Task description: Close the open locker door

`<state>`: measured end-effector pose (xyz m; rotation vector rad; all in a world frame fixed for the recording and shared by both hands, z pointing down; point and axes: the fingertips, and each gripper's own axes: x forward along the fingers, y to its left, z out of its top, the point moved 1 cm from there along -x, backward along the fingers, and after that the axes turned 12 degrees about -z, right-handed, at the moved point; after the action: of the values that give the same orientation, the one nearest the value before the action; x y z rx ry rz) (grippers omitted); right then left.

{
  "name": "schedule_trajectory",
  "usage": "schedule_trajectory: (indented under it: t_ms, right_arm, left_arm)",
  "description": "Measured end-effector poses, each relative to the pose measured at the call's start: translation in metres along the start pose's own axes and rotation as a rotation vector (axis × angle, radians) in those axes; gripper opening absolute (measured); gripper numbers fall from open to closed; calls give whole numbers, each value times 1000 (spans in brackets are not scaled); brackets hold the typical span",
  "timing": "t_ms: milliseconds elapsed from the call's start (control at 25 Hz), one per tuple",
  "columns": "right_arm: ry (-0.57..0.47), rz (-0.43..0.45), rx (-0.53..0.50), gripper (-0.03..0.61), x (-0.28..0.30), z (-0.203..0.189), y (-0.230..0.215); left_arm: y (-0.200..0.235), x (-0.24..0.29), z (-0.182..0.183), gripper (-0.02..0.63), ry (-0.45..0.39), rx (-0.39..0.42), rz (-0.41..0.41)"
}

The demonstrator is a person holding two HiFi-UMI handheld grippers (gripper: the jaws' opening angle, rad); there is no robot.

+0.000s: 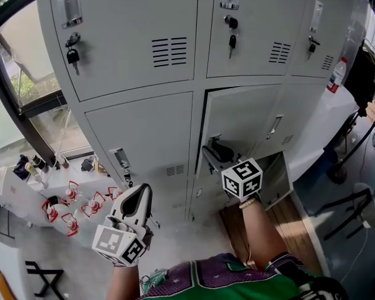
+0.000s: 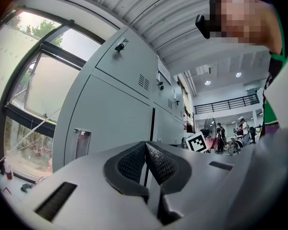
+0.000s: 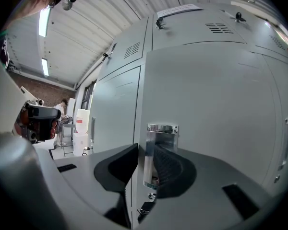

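Note:
The grey locker door [image 1: 244, 120] in the lower middle row stands ajar, its left edge swung out from the frame. My right gripper [image 1: 211, 147] is at that free edge, by the chrome handle recess [image 3: 157, 150]. In the right gripper view the door [image 3: 216, 109] fills the right side. Its edge and handle plate sit between the jaws of the right gripper [image 3: 146, 152], and the pads lie against both sides. My left gripper [image 1: 142, 189] hangs lower left, apart from the lockers. The pads of the left gripper [image 2: 145, 145] meet with nothing between them.
Keys [image 1: 73, 56] hang from the upper lockers' locks. A low white table [image 1: 25, 199] with several small red-and-white objects stands at the lower left under a window [image 1: 25, 86]. A white counter [image 1: 325, 124] and black stands [image 1: 344, 167] are at the right.

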<state>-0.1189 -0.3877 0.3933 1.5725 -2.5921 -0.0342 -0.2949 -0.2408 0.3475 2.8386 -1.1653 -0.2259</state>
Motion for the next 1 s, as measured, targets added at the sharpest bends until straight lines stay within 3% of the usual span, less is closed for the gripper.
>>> schedule_trajectory:
  t_ms: [1000]
  right_arm:
    - [3,11,26,86,27,3,-6]
  left_arm:
    - [10,7,-1,21,-12,-34,14]
